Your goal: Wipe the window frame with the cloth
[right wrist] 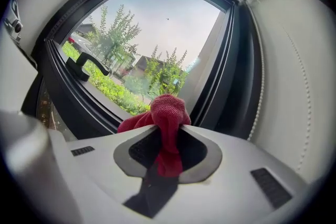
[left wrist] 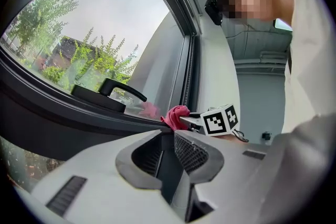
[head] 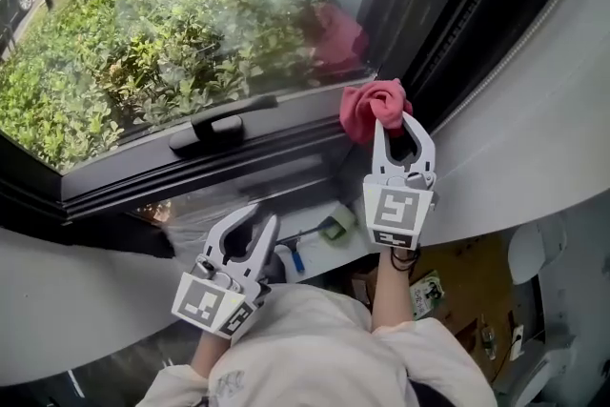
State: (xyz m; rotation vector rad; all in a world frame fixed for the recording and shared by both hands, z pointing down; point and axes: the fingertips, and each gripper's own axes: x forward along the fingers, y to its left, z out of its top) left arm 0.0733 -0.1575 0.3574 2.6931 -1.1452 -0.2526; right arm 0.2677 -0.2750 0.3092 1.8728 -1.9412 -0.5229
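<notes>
Two grippers were in view. The right gripper was clenched on the cloth, a single red cloth bunched between its jaws, with a tail hanging back through the jaw opening in the right gripper view. The cloth sat at the lower right corner of the window, touching or just short of the window frame; contact could not be confirmed from any view. The left gripper was held low and well apart from the frame, its jaws brought together with nothing between them.

Step in hand, as judged: the wiping stroke was at or near its start at the corner, with most of the lower rail not yet covered.

Next move, as judged: press the cloth flat onto the rail and draw it along the frame toward the handle, keeping the grip firm so the bunched cloth does not pull free. The handle projects from the rail and would need to be passed around.

Count: one cloth, one window frame, one handle, two grippers. One faint pink reflection of the cloth showed in the glass.
</notes>
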